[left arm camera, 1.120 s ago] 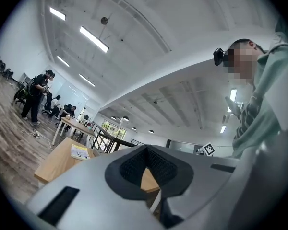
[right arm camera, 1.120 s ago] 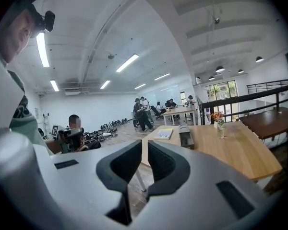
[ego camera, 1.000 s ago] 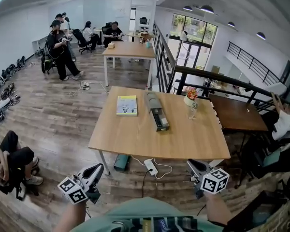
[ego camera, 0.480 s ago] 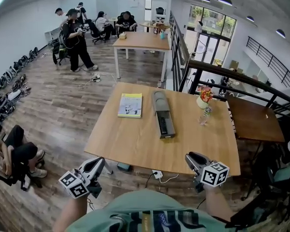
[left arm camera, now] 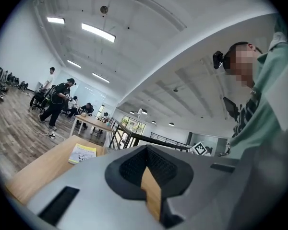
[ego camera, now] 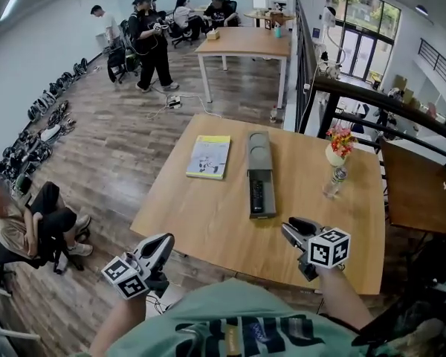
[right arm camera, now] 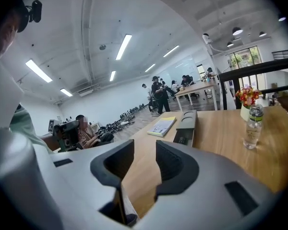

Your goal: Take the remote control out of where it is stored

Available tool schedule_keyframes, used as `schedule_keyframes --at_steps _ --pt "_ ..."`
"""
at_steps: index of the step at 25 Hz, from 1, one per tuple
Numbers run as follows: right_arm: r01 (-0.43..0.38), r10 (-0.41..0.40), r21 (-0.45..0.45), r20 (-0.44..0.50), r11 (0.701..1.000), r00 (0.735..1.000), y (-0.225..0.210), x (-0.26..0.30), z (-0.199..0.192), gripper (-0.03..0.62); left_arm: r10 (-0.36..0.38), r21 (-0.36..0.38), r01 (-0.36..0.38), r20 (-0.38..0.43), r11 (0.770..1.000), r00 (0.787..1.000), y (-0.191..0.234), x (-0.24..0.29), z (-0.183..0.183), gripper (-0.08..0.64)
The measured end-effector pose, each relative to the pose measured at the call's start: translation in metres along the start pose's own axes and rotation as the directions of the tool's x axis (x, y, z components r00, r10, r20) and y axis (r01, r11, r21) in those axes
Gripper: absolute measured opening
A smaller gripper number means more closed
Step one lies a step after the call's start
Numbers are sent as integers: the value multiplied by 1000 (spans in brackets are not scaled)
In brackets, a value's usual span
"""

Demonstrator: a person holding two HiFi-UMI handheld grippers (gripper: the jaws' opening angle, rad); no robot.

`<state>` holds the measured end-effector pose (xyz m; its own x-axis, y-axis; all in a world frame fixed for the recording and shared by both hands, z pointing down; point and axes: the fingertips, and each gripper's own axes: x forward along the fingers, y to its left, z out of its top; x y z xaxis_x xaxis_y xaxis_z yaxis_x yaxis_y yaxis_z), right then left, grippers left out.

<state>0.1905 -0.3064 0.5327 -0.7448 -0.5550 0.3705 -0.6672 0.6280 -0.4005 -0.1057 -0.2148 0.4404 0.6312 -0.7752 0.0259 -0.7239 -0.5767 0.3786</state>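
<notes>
A long grey storage box (ego camera: 260,171) lies in the middle of the wooden table (ego camera: 208,222), its near end open. The dark remote control (ego camera: 257,196) lies inside that end. It also shows in the right gripper view, as the remote control (right arm camera: 182,139) in the box (right arm camera: 187,120), far ahead. My right gripper (ego camera: 291,228) hangs over the table's near edge, well short of the box. Its jaws have just been opening and stand apart with nothing between them (right arm camera: 145,153). My left gripper (ego camera: 165,242) is off the table's near left corner, shut and empty (left arm camera: 145,151).
A yellow-green book (ego camera: 209,156) lies left of the box. A flower vase (ego camera: 340,144) and a water bottle (ego camera: 333,182) stand to its right. A railing (ego camera: 372,103) runs behind the table. One person sits on the floor at left (ego camera: 30,225); others stand at the back (ego camera: 150,36).
The table has come much nearer in the head view. Both grippers have moved forward with it. The right one has gone from off the table to over its near edge.
</notes>
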Motion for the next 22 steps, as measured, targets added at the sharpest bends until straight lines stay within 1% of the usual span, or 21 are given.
schedule_keyframes --at_steps 4,5,8,10,13,15,16,19,22 --pt "13 -13 -5 -47 1000 999 -23 36 5 126 11 -25 -11 -11 1000 1000 33 19 -4 -9" --pt "25 -25 -7 -63 1000 998 -29 47 5 140 7 -32 -8 -13 999 1000 44 24 -5 -9" --pt "85 -85 -1 -109 996 990 -47 85 6 146 -29 -44 27 -28 999 999 87 39 -10 -9" --pt "144 -142 3 -156 990 978 -61 113 5 151 -73 -48 71 -38 996 997 119 53 -11 -9" --pt "238 -224 18 -271 971 936 -76 150 -12 178 -145 -81 140 -64 987 987 162 67 -8 -9" --pt "276 -246 41 -344 960 906 -79 169 -24 188 -195 -78 187 -98 979 976 183 74 -3 -9" --pt "290 -253 45 -374 956 892 -82 176 -27 204 -209 -76 201 -113 977 971 190 78 -1 -9" --pt "327 -285 19 -445 945 849 -100 197 -37 212 -213 -90 202 -137 975 967 202 89 -5 -9" --pt "356 -307 7 -490 934 816 -127 219 -52 212 -187 -100 173 -156 980 970 208 100 -19 -9"
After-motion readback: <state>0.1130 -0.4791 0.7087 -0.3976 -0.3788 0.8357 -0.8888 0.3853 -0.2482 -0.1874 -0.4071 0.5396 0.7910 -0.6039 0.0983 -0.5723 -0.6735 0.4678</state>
